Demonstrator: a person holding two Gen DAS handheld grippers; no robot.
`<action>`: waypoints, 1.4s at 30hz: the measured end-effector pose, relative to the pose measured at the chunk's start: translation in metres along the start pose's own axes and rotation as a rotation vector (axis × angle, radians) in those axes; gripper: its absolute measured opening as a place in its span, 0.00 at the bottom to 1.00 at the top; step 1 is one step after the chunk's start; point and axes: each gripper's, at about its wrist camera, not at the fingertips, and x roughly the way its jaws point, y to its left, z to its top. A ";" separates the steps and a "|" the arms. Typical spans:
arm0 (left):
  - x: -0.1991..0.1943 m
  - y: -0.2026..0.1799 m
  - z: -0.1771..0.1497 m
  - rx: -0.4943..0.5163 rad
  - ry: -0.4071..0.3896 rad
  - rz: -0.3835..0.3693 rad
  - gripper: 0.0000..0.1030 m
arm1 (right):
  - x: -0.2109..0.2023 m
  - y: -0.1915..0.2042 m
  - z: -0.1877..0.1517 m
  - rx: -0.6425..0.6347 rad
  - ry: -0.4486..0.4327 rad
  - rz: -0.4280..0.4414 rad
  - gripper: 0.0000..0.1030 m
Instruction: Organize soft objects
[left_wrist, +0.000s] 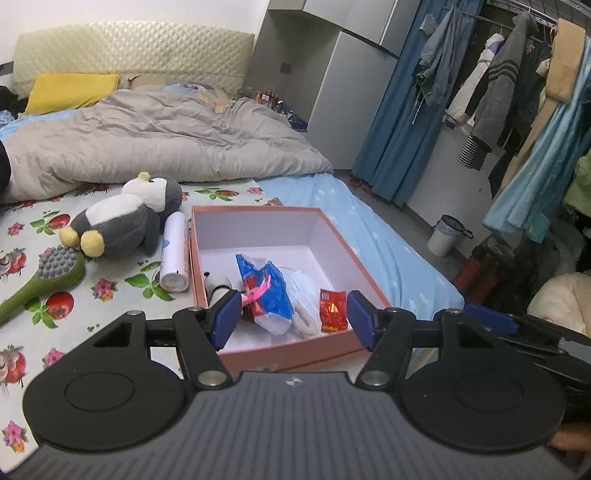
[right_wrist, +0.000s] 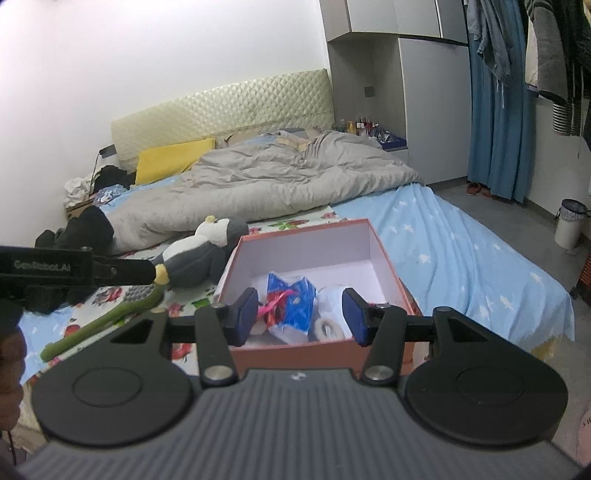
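While both stand spread and empty above the bed (left_wrist: 388, 236), left hand-held gripper (left_wrist: 291, 319) and right hand-held gripper (right_wrist: 301, 315) front a pink box (left_wrist: 255, 212) holding blue packet (left_wrist: 269, 291); beyond, plush penguin (left_wrist: 129, 214), grey duvet (left_wrist: 166, 136).

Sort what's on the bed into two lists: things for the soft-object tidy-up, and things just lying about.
For the job: plush penguin, pink box, blue-and-white bag and white cloth already inside it.

Lying about: green massage brush, white spray can, grey duvet, yellow pillow.
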 end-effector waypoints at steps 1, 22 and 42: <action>-0.002 0.000 -0.003 -0.002 0.001 -0.002 0.66 | -0.003 0.001 -0.003 0.000 0.003 -0.001 0.52; -0.008 0.015 -0.044 -0.044 0.028 0.048 0.66 | -0.005 0.007 -0.042 0.018 0.057 0.021 0.52; -0.019 0.024 -0.043 -0.082 0.012 0.047 0.99 | -0.007 0.012 -0.039 -0.012 0.061 0.022 0.85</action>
